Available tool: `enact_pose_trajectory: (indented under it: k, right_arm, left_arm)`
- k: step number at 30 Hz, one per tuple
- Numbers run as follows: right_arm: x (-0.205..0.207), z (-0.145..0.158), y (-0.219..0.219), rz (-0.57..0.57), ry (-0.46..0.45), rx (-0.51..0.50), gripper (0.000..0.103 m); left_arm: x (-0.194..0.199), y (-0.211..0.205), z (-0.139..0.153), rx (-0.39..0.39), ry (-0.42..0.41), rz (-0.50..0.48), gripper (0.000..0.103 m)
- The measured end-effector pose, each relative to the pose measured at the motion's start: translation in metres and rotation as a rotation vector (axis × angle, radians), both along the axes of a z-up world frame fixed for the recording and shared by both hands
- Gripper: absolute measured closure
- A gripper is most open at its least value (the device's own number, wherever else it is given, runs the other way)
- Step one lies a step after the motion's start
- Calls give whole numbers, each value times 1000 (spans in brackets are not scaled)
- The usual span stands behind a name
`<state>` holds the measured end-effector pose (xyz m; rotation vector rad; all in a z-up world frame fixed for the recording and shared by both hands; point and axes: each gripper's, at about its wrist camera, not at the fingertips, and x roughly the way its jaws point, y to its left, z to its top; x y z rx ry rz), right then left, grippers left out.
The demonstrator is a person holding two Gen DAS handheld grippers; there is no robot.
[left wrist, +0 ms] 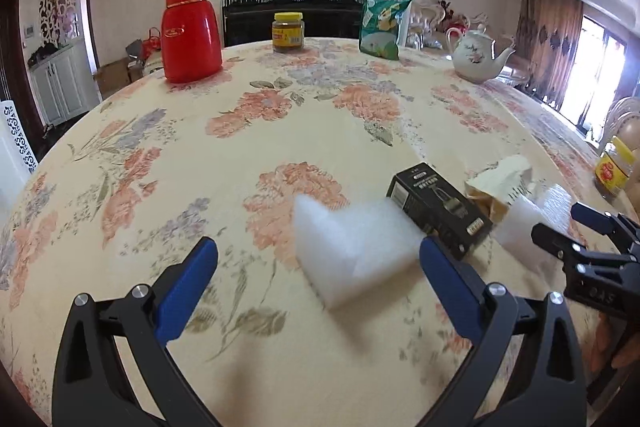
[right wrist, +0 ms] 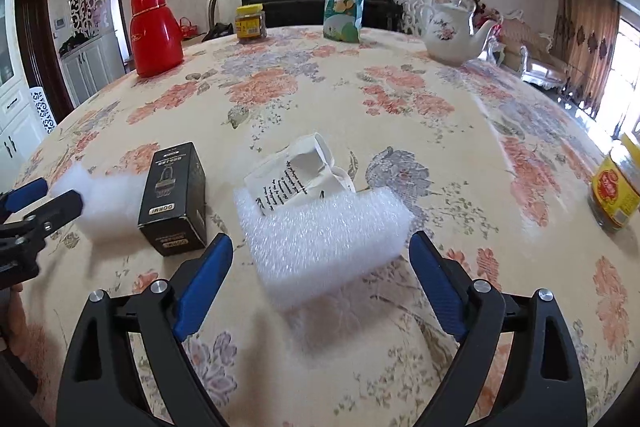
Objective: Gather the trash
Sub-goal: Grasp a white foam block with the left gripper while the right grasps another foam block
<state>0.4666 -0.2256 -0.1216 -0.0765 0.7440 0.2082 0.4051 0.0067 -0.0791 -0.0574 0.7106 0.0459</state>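
A white foam block (left wrist: 356, 251) is lying on the flowered tabletop (left wrist: 200, 155), just ahead of the left tool (left wrist: 319, 259), whose blue fingers are standing wide with nothing gripped. A bubbly white foam sheet (right wrist: 324, 227) is lying before the right tool (right wrist: 321, 263), also spread wide and empty. Crumpled paper (right wrist: 296, 175) is touching that sheet; a black box (right wrist: 174, 199) is sitting between the two foam pieces. Both tools are angling downward.
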Motion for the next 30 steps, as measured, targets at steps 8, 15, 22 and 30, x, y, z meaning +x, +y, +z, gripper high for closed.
enact_pose_trajectory:
  k: [8,15,22,30]
  right_arm:
    - [14,-4,-3,16,38,20,24]
    - [-12,1,-1,40,1,14,51]
    - [-58,11,7,71,-35,18,52]
    - [-123,27,29,139,-82,32,52]
  left_arm:
    - [16,-12,-11,2,58,-36,55]
    - [-9,-6,-3,7,29,-51,83]
    - [-53,7,0,-24,7,-59,87]
    - [-119,21,13,-15,-52,-58,87]
